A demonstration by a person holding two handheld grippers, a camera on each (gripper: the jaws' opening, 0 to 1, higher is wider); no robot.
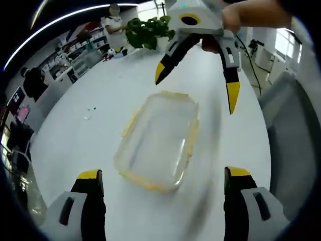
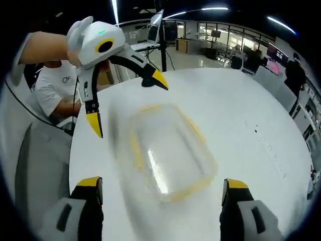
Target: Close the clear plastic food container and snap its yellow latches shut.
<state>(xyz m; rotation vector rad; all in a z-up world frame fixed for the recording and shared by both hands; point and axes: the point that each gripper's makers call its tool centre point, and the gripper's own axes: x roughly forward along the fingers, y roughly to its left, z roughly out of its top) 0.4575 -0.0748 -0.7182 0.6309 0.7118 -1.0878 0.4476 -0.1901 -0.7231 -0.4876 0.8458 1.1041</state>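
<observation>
White table (image 1: 75,125), clear container (image 1: 158,143) long axis toward right gripper (image 1: 198,78), both grippers apart, left gripper (image 2: 128,103).

No readable text; small logo on white shirt (image 2: 59,85) illegible.

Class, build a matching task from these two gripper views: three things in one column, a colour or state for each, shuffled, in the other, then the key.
Things:
1. food container
2. table
3. right gripper

Descriptions:
A. white and round
B. open, jaws spread above the table
C. clear with yellow edging

Pairs: 1-C, 2-A, 3-B
</observation>
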